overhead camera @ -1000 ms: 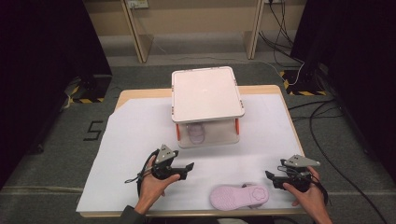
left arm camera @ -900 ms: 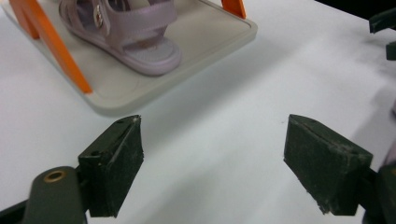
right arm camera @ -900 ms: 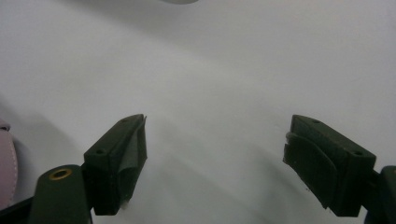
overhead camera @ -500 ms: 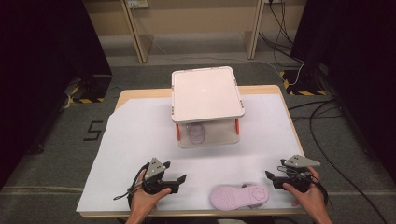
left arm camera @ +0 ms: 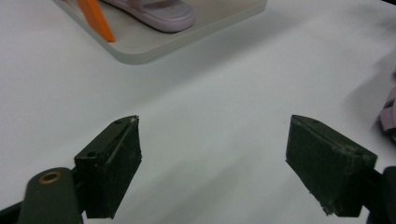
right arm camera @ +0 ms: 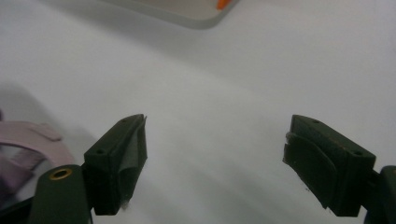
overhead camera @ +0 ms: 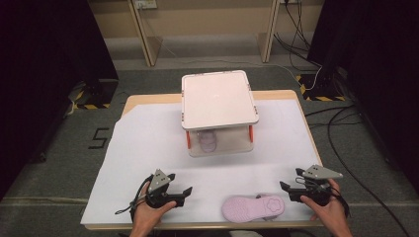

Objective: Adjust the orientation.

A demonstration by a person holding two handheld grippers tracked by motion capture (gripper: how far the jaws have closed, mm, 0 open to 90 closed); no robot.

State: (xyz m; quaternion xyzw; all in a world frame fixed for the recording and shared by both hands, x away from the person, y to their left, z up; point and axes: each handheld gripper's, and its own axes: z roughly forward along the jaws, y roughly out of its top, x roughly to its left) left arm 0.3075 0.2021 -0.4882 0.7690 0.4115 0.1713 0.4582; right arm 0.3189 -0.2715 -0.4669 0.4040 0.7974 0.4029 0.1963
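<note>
**Both claws open and empty beside a pink sandal at the table's near edge**

A pale pink sandal [overhead camera: 253, 207] lies flat on the white sheet [overhead camera: 148, 143] that covers the table [overhead camera: 129, 102], close to the near edge and between the two hands. Its toe end points toward the person's left and its strap end, with a flower-shaped patch, toward the right.

The left claw [overhead camera: 182, 190] sits low over the sheet to the left of the sandal, apart from it. Its jaws stand wide apart with nothing but bare white sheet between them, as the left gripper view makes plain; the sandal's edge [left arm camera: 388, 114] shows at the far right of that view.

The right claw [overhead camera: 289, 186] hovers just beside the sandal's strap end, not touching it. Its jaws are likewise spread wide and hold nothing. In the right gripper view the sandal's strap [right arm camera: 28, 140] lies to the left of the jaws.

Farther back, mid-table, stands a clear storage box [overhead camera: 220, 140] with orange latches and a white lid [overhead camera: 217, 98] closed on top. A second pink sandal [overhead camera: 207, 140] rests inside it, seen through the wall.
</note>
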